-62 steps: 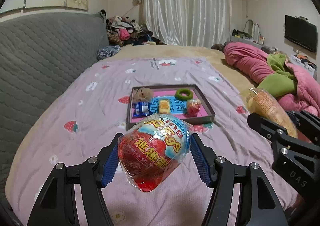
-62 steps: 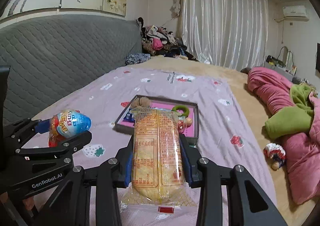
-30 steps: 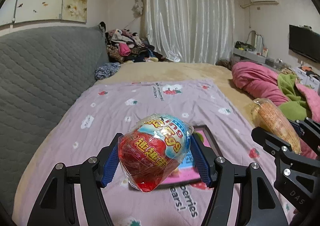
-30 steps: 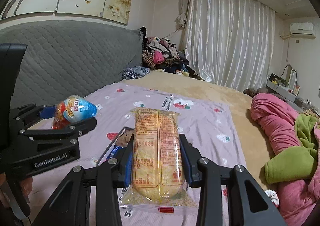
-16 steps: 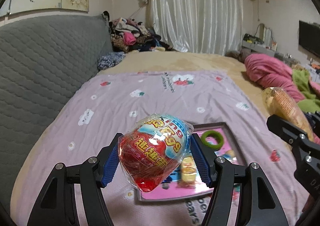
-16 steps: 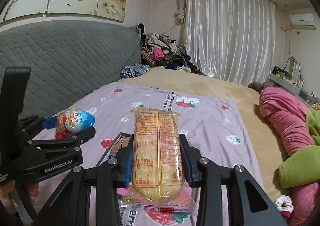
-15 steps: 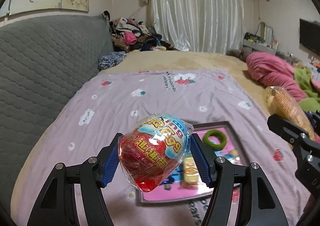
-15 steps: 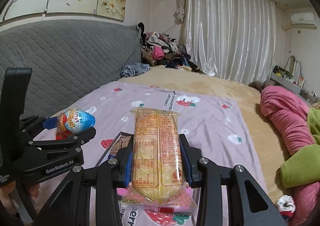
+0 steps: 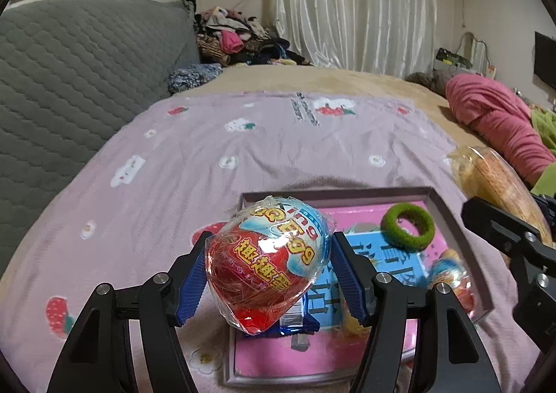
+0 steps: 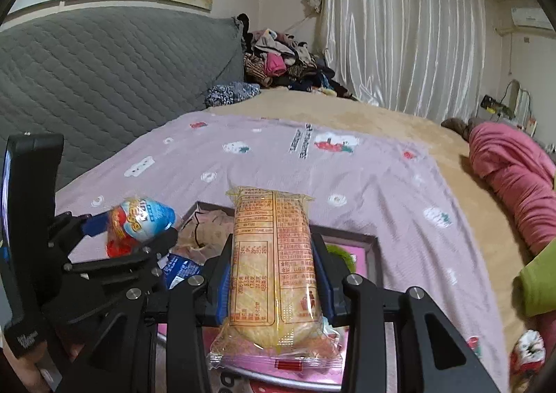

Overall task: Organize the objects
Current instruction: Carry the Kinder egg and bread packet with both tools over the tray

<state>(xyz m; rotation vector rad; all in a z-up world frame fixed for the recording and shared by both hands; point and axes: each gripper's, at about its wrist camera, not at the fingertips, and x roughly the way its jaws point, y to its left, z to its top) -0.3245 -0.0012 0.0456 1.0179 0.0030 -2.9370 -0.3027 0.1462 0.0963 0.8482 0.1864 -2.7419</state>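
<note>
My left gripper is shut on a red and blue wrapped toy egg, held just above the near left part of a grey-framed pink tray. My right gripper is shut on a long orange snack packet, over the tray's near side. In the right wrist view the egg and the left gripper show at the left. In the tray lie a green ring, a blue packet and a small egg-like toy.
The tray rests on a lilac strawberry-print blanket over a bed. A grey quilted headboard stands at the left, a clothes pile at the back, pink and green bedding at the right. A small doll lies by the blanket's right edge.
Both grippers have come down and closer to the tray, which now fills the lower part of both views. Each still holds its object.
</note>
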